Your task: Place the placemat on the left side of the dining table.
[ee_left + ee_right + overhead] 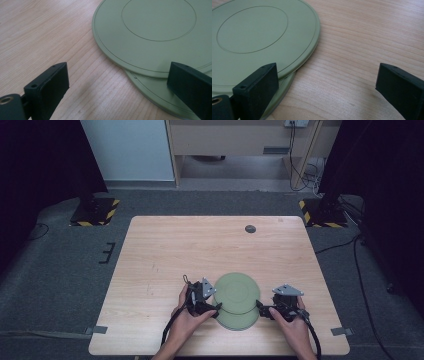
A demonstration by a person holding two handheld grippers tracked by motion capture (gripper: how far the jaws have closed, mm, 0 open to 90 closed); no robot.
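Two flat green plates lie stacked and offset on the wooden table (160, 250). The upper plate (237, 293) (150, 32) (259, 35) overlaps the lower plate (240, 320) (155, 92) (284, 86), which pokes out toward the person. My left gripper (217, 309) (117, 82) is open at the stack's left edge, its far jaw over the plates. My right gripper (260, 307) (327, 82) is open at the stack's right edge, one jaw over the rim and the other over bare wood.
A small dark round disc (250, 229) sits near the table's far edge. Grey tape tabs (99, 329) (338, 331) hold the table's front corners. Black stands with yellow-striped bases (95, 211) (320, 212) flank the far corners on the carpet.
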